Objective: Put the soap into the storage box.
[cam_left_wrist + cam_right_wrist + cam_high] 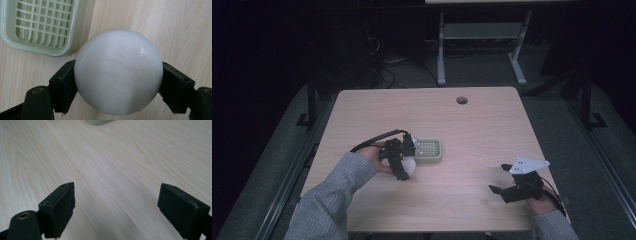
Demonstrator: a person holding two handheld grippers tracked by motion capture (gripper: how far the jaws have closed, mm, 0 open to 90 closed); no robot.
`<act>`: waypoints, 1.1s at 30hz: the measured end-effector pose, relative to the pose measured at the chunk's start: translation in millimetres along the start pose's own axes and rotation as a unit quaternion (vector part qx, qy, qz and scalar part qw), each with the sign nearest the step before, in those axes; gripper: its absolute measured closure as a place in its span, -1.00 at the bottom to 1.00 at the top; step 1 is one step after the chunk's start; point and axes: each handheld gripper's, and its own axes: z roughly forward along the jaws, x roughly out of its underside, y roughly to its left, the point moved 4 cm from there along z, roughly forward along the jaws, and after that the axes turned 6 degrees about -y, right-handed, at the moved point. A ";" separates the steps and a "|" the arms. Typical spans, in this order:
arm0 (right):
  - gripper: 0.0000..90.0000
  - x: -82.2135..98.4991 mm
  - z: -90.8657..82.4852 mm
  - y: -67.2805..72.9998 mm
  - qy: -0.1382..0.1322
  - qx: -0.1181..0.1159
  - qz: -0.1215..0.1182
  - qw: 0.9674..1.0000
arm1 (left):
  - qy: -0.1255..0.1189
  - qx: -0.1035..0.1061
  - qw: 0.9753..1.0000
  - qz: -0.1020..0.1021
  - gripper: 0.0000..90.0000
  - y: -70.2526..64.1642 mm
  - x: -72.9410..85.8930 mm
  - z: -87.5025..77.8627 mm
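— Soap [118, 78], white and round, sits squeezed between the jaws of the left gripper [118, 82], one pad on each flank. Why grab it across the middle?

— Widest part, I think; a smooth ball could slip out of a grip set higher or lower. It hangs low over the wooden table [482, 125], just beside the green soap dish [41, 25].

— And the dish with that grid floor?

— It lies flat and has nothing in it, near the table's middle, so it looks like the landing spot. The grid probably lets water drain from the soap.

— What about the right gripper [507, 186]?

— Parked well apart near the front right corner, jaws spread wide, holding nothing. Its own view has bare wood between the pads [60, 207], so it seems to be keeping clear.
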 end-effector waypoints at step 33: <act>-0.70 -0.1 -0.1 -0.5 -0.002 0.001 0.002 1.000 | 0.011 -0.006 1.000 0.007 -0.47 15.3 -19.9 -8.0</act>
